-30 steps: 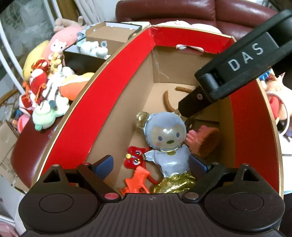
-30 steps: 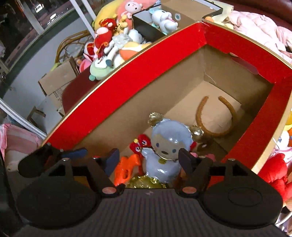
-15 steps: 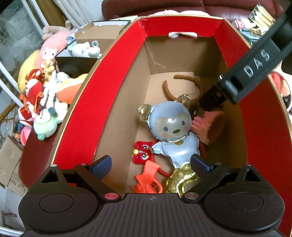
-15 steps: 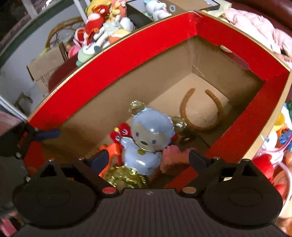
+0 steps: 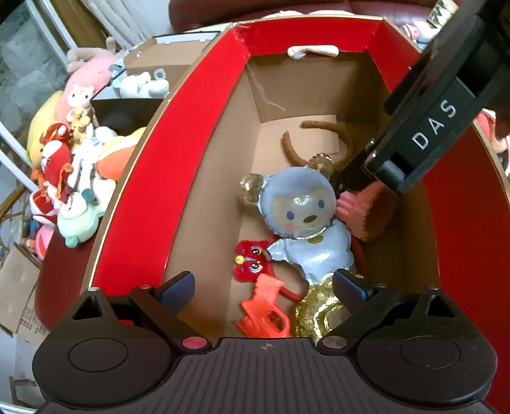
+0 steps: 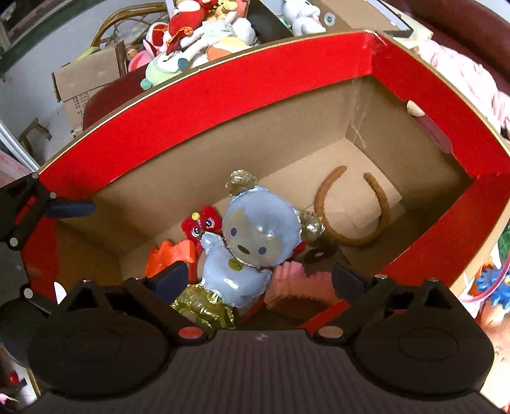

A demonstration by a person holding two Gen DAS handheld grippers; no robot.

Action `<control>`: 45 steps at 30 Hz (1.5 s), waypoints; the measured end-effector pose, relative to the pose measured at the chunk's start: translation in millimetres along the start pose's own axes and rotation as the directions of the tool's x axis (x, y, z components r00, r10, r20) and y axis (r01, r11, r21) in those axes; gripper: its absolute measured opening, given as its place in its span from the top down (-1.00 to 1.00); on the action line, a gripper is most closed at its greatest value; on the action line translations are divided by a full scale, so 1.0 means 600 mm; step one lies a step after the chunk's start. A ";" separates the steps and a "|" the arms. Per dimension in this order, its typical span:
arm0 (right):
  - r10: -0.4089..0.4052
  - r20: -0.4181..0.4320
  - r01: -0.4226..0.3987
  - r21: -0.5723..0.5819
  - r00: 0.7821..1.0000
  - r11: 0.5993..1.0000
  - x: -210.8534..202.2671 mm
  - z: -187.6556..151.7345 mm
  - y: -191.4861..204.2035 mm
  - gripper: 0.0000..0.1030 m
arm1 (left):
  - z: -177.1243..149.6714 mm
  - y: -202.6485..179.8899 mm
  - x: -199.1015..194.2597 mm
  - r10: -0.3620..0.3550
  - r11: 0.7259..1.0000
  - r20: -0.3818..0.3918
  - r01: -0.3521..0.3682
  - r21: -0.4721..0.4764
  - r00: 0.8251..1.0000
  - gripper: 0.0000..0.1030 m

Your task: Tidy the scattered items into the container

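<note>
A red cardboard box [image 5: 178, 165] [image 6: 197, 105] holds a blue foil bear balloon [image 5: 299, 219] [image 6: 251, 242], a red lion-head toy [image 5: 250, 259] [image 6: 202, 223], an orange plastic toy [image 5: 264, 310] [image 6: 169, 256], a pink-and-brown plush piece [image 5: 366, 211] [image 6: 299, 286] and a brown headband [image 5: 322, 140] [image 6: 353, 210]. My left gripper [image 5: 264, 286] is open and empty above the box's near end. My right gripper [image 6: 258, 278] is open and empty above the balloon; its body crosses the left wrist view [image 5: 427, 127].
A heap of plush toys [image 5: 70, 178] [image 6: 194, 35] lies on a dark red seat left of the box. An open brown carton with white plush [image 5: 146, 82] [image 6: 306, 16] stands behind. Pink fabric [image 6: 459, 73] and more toys [image 6: 494, 277] lie to the right.
Both grippers have drawn back and up from the box, staying open. The balloon rests in the box, slightly shifted in view.
</note>
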State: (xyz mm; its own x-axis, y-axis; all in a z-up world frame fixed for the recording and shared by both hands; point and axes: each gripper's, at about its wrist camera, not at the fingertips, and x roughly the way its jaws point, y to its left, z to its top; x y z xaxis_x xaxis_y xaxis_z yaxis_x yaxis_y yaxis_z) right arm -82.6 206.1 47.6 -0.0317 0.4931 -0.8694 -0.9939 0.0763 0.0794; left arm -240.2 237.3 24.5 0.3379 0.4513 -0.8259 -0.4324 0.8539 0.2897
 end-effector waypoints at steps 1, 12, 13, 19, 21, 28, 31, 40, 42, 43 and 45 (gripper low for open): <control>-0.003 0.003 0.003 -0.013 1.000 1.000 0.000 0.001 0.002 -0.89 | 0.000 0.000 0.001 -0.002 1.000 -0.001 0.002 0.004 1.000 -0.92; -0.034 -0.046 0.027 -0.157 0.998 0.987 0.038 0.000 0.025 -0.91 | -0.003 -0.015 0.007 -0.040 0.994 -0.023 0.042 0.103 0.999 -0.91; -0.038 -0.047 0.030 -0.162 0.998 0.986 0.041 -0.001 0.025 -0.91 | -0.003 -0.018 0.008 -0.048 0.993 -0.028 0.050 0.111 0.998 -0.89; -0.047 -0.076 0.034 -0.167 0.996 0.985 0.064 0.004 0.025 -0.91 | -0.005 -0.026 0.013 -0.068 0.987 -0.043 0.073 0.142 0.997 -0.85; -0.052 -0.105 0.032 -0.185 0.993 0.982 0.076 0.003 0.029 -0.91 | -0.007 -0.026 0.012 -0.086 0.987 -0.042 0.090 0.136 0.995 -0.84; -0.032 -0.118 0.010 -0.184 0.992 0.983 0.079 0.000 0.023 -0.92 | -0.008 -0.035 0.013 -0.080 0.984 -0.044 0.086 0.158 0.996 -0.83; 0.003 -0.130 -0.026 -0.176 0.991 0.984 0.081 -0.001 0.017 -0.91 | -0.009 -0.037 0.013 -0.078 0.983 -0.046 0.085 0.163 0.996 -0.83; -0.021 -0.094 0.003 -0.193 0.995 0.981 0.077 -0.004 0.022 -0.91 | -0.009 -0.042 0.014 -0.050 0.983 -0.048 0.058 0.173 0.998 -0.82; -0.026 -0.085 0.009 -0.193 0.996 0.981 0.076 -0.004 0.022 -0.91 | -0.008 -0.044 0.015 -0.047 0.983 -0.053 0.056 0.176 0.997 -0.81; -0.027 -0.080 0.011 -0.192 0.996 0.981 0.075 -0.004 0.021 -0.91 | -0.008 -0.044 0.015 -0.045 0.983 -0.056 0.054 0.178 0.997 -0.81; -0.028 -0.075 0.013 -0.191 0.997 0.981 0.074 -0.004 0.020 -0.91 | -0.008 -0.046 0.015 -0.043 0.982 -0.059 0.052 0.180 0.997 -0.80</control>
State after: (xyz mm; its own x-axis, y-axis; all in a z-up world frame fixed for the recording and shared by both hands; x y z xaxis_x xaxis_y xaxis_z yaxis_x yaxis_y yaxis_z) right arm -96.3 226.5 8.8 -0.0116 0.4243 -0.9054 -0.9961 -0.0843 -0.0267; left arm -229.3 216.7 6.7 0.3062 0.3986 -0.8645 -0.2565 0.9091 0.3283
